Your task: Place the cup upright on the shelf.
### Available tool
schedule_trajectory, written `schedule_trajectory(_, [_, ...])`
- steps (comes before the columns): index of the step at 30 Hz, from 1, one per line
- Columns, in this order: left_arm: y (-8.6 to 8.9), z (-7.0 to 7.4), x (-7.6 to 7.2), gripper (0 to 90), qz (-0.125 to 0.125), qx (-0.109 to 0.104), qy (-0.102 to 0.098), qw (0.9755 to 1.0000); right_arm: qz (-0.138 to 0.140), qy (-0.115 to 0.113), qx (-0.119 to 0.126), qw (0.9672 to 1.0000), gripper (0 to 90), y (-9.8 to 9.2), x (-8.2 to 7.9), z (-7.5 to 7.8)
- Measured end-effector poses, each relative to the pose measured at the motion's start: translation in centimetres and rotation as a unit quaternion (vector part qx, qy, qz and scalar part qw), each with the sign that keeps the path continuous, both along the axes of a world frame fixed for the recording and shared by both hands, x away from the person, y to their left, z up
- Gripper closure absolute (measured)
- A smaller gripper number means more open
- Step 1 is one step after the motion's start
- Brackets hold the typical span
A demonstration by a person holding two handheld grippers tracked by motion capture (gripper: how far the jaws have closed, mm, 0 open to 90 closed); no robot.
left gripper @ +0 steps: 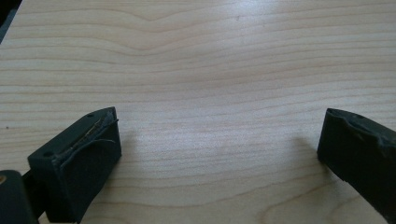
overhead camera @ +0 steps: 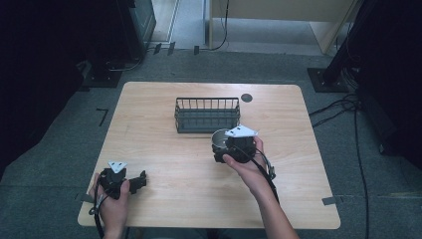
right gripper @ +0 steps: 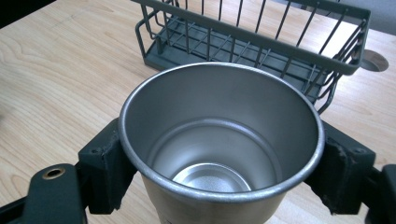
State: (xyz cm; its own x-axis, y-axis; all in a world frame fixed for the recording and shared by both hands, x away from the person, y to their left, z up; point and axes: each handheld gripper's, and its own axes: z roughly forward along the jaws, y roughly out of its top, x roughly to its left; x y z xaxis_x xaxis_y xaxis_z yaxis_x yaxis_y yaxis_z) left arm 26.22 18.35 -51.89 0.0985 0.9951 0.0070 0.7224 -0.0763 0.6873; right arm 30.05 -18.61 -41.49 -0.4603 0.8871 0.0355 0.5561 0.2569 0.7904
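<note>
A steel cup (right gripper: 219, 149) stands upright between the jaws of my right gripper (right gripper: 222, 163), which is shut on its sides just under the rim. From above, the cup (overhead camera: 218, 137) and my right gripper (overhead camera: 230, 147) hang over the table's middle right, just in front of a dark wire basket (overhead camera: 207, 114). The same basket (right gripper: 261, 42) is empty and lies close behind the cup. My left gripper (overhead camera: 140, 180) rests near the table's front left corner, held by a hand. Its jaws stand wide apart over bare wood, left gripper (left gripper: 219, 140) open with nothing between them.
The wooden table (overhead camera: 164, 149) has a round grey cable port (overhead camera: 246, 97) behind the basket's right end. Cables trail on the floor to the right, and dark stands flank the table's far corners.
</note>
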Motion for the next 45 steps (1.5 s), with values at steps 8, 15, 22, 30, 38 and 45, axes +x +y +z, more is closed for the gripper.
schedule_trajectory(8, [0.0,0.0,0.0,0.0,0.000,0.000,0.000,1.0000,0.000,-0.003,0.003,1.0000,18.6,0.2,0.8,0.8])
schedule_trajectory(15, [0.0,0.0,0.0,0.0,0.000,0.000,0.000,1.0000,-0.001,-0.004,-0.002,1.0000,18.6,0.2,1.6,1.7])
schedule_trajectory(22, [0.0,0.0,0.0,0.0,0.000,0.000,0.001,1.0000,0.001,-0.010,-0.002,0.9999,18.6,0.3,2.4,2.5])
schedule_trajectory(30, [0.0,0.0,0.0,0.0,0.000,0.000,0.001,1.0000,0.000,-0.015,-0.007,0.9999,18.6,0.6,3.4,3.4])
schedule_trajectory(38, [0.0,0.0,0.0,0.0,0.000,0.000,0.001,1.0000,-0.001,-0.022,-0.006,0.9997,18.6,1.1,4.8,4.5])
schedule_trajectory(45, [0.0,0.0,0.0,0.0,0.000,0.000,0.001,1.0000,0.003,-0.017,0.008,0.9998,18.6,1.5,6.1,5.1])
